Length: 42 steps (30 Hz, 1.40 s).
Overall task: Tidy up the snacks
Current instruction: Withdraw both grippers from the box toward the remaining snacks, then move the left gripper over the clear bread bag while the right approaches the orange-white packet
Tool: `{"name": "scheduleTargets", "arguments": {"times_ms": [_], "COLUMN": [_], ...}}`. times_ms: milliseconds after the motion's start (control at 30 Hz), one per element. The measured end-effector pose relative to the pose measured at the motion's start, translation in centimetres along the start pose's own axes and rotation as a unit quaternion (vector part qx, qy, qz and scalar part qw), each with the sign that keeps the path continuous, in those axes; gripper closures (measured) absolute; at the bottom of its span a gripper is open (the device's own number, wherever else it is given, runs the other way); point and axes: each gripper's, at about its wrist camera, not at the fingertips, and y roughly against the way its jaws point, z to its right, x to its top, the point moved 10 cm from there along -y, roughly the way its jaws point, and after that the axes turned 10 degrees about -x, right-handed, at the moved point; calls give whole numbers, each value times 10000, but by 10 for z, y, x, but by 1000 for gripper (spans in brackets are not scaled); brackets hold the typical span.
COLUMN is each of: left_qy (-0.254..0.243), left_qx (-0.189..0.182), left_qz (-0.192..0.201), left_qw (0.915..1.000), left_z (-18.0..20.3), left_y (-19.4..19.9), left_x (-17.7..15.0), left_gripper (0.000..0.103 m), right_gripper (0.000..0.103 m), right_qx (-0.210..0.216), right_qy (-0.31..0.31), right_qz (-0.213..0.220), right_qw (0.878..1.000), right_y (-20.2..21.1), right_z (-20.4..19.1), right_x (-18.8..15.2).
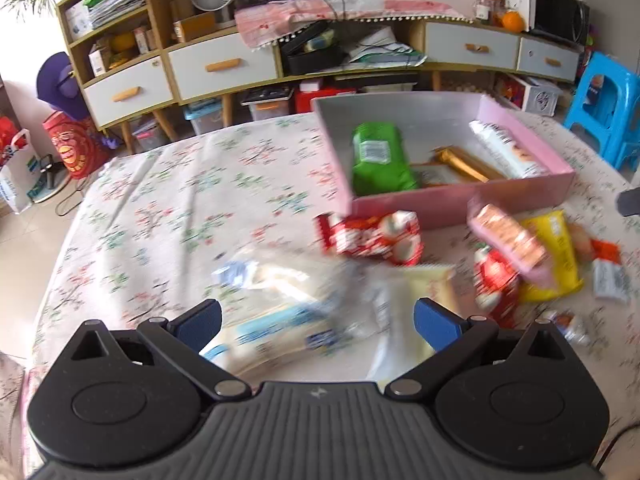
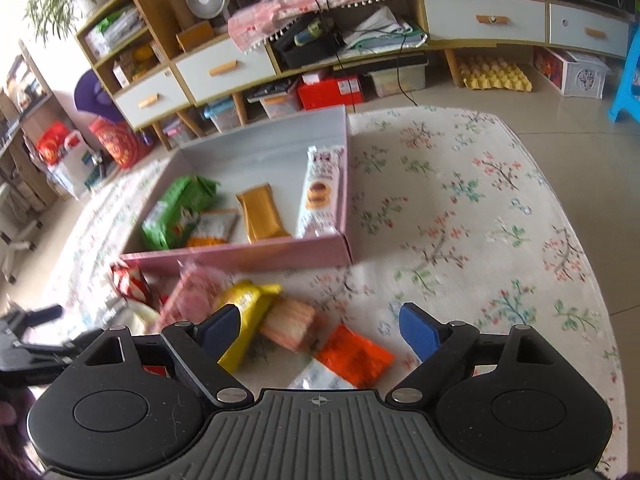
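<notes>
- Snacks lie in a loose pile on the bench (image 2: pixel 460 208), on its flowered cloth, just in front of the pink box (image 2: pixel 256 258), which sits toward the far edge.
- Already in the box: a green bag (image 2: pixel 176 212), a gold packet (image 2: pixel 260 216) and a long biscuit pack (image 2: pixel 322 192).
- Left gripper (image 1: pixel 318 320) hangs with jaws spread wide over a clear, blurred bag (image 1: pixel 280 320), gripping nothing.
- Right gripper (image 2: pixel 320 330) is likewise released, above an orange packet (image 2: pixel 354 354) and a yellow bag (image 2: pixel 246 320).
- Risk, to my eye: the heap is overlapped, so closing the jaws could catch two wrappers at once or nudge neighbours toward the near edge.
- The clear bag looks slippery and floppy; a shallow pinch may let it slide out.
</notes>
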Motion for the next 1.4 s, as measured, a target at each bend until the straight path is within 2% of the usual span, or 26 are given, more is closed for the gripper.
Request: {"name": "scheduleTargets", "arguments": {"times_ms": [333, 567, 667, 833, 933, 1100, 1300, 1400], "left_qy": [86, -347, -489, -410, -468, -195, -414, -371], "left_qx": [95, 50, -131, -557, -702, -796, -780, -880], "left_qz": [-74, -193, -241, -321, -296, -215, -336, -371], "left_qw": [9999, 9992, 9984, 9971, 9960, 9964, 9955, 9947], "left_z": [-34, -55, -61, -73, -76, -82, -78, -75], "left_y": [10, 7, 4, 1, -3, -6, -16, -19], "left_x": [-13, -25, -32, -44, -48, -38, -33, -31], "left_gripper": [0, 0, 0, 1, 0, 5, 3, 3], "right_gripper": [14, 14, 14, 14, 10, 2, 0, 0], "right_qx": [-221, -292, -318, -443, -560, -767, -726, -745], "right_qy": [210, 378, 509, 656, 909, 1393, 1232, 1214], "right_qz": [-189, -394, -481, -627, -487, -183, -173, -159], "right_qw": [9994, 9981, 9970, 9949, 9931, 9871, 9896, 9897], "right_y": [-4, -11, -15, -24, -24, -25, -29, -30], "right_z": [-1, -6, -8, -9, -12, -20, -13, -14], "right_x": [-23, -38, -48, -65, -70, -78, -74, -72]}}
